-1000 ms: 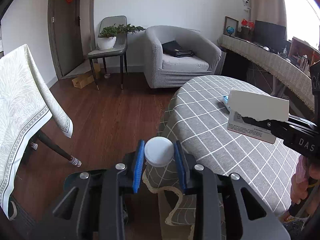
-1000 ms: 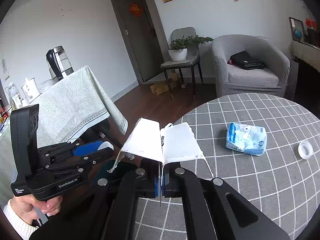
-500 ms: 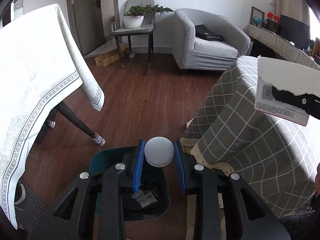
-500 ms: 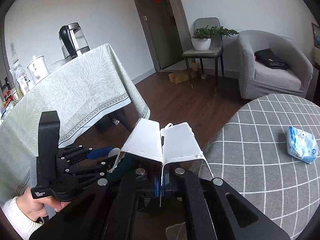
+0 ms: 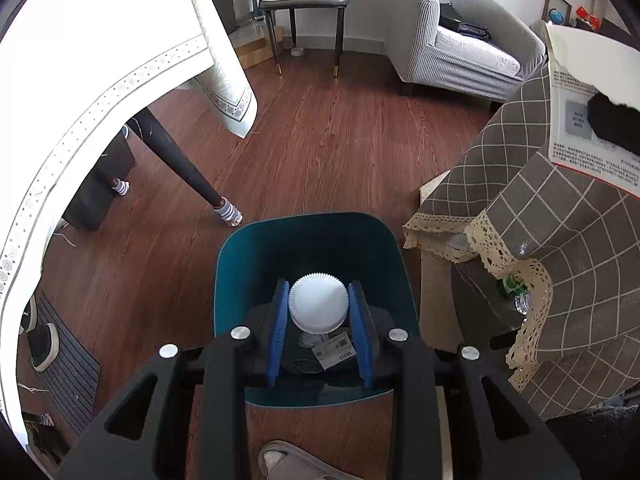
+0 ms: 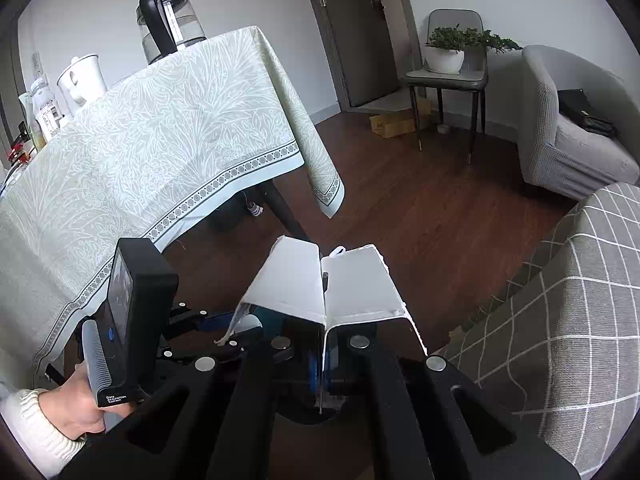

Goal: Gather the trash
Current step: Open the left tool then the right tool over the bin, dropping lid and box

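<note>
With left gripper (image 5: 318, 308) clamping cap (image 5: 318, 303) at lower centre over bin (image 5: 228, 264), release squarely; right gripper (image 6: 323, 354) pinching carton (image 6: 324, 284), drop next.

Cap (image 5: 318, 302) above bin (image 5: 240, 264) (between two tables)

A grey fabric armchair (image 5: 460, 36) and a potted green plant (image 6: 452, 50) on a grey chair (image 6: 448, 76) are seen beyond the wooden floor (image 5: 320, 140).

Teal bin (image 5: 228, 264), white ribbed cap (image 5: 318, 302), blue claw pads (image 5: 279, 332), grey checked cloth w/ cream lace (image 5: 560, 240).
</note>
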The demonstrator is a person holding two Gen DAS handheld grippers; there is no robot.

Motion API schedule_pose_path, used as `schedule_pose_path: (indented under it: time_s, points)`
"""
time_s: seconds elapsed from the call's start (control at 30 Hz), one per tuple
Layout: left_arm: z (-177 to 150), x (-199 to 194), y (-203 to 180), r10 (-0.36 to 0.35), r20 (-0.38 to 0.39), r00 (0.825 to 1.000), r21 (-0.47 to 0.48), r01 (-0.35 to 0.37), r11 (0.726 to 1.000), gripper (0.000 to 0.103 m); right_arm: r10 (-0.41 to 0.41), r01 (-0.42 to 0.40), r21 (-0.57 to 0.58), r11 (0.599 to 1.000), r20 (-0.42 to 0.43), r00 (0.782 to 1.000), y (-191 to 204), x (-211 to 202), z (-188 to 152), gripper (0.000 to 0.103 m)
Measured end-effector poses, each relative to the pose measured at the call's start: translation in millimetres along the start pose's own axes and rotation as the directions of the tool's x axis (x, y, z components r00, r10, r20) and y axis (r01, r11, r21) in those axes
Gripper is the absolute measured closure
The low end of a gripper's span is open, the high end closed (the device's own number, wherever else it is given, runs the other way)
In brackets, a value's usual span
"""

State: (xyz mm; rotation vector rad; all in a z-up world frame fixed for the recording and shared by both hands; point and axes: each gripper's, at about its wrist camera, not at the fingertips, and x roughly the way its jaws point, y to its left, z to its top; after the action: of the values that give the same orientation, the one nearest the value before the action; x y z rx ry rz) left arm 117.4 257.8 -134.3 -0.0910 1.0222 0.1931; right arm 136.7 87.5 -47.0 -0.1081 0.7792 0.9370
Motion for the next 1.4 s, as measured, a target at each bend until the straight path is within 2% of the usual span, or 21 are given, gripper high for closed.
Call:
schedule_pose_path:
  time_s: [0.17, 0.23, 0.27, 0.47, 0.7, 0.8, 1.03, 1.27, 1.4]
  points:
    - [-3, 6, 5, -0.004, -0.029, 1.0, 0.006, 0.004, 1.0, 0.07, 0.011, -0.011, -0.01, 1.0, -0.019, 1.0, 11, 15, 0, 0.101]
    - [-3, 6, 8, -0.004, -0.031, 1.0, 0.005, 0.004, 1.0, 0.062, 0.012, -0.013, -0.015, 1.0, -0.032, 0.999, 14, 22, 1, 0.101]
    - [-4, 6, 10, -0.005, -0.028, 1.0, 0.004, 0.005, 1.0, 0.058, 0.013, -0.014, -0.017, 1.0, -0.039, 0.999, 15, 25, 0, 0.101]
    - [-7, -1, 22, 0.0, -0.003, 1.0, -0.018, 0.0, 1.0, 0.051, 0.013, -0.015, -0.026, 1.0, -0.069, 0.998, 21, 43, -2, 0.101]
    - [-5, -20, 39, 0.012, 0.047, 0.999, -0.056, -0.01, 0.998, 0.037, 0.008, -0.011, -0.027, 1.0, -0.111, 0.994, 25, 64, -7, 0.101]
    - [-2, -30, 47, 0.015, 0.072, 0.997, -0.08, -0.01, 0.997, 0.034, 0.006, -0.01, -0.027, 1.0, -0.133, 0.991, 28, 76, -11, 0.101]
    - [7, -54, 59, 0.013, 0.127, 0.992, -0.114, 0.002, 0.993, 0.034, 0.01, -0.014, -0.018, 1.0, -0.202, 0.979, 34, 107, -22, 0.101]
    - [14, -74, 70, -0.008, 0.16, 0.987, -0.155, 0.033, 0.987, 0.05, -0.011, 0.002, -0.031, 1.0, -0.283, 0.959, 41, 134, -35, 0.101]
    - [19, -85, 74, -0.013, 0.189, 0.982, -0.175, 0.047, 0.983, 0.051, -0.027, 0.017, -0.035, 0.999, -0.327, 0.945, 45, 148, -44, 0.099]
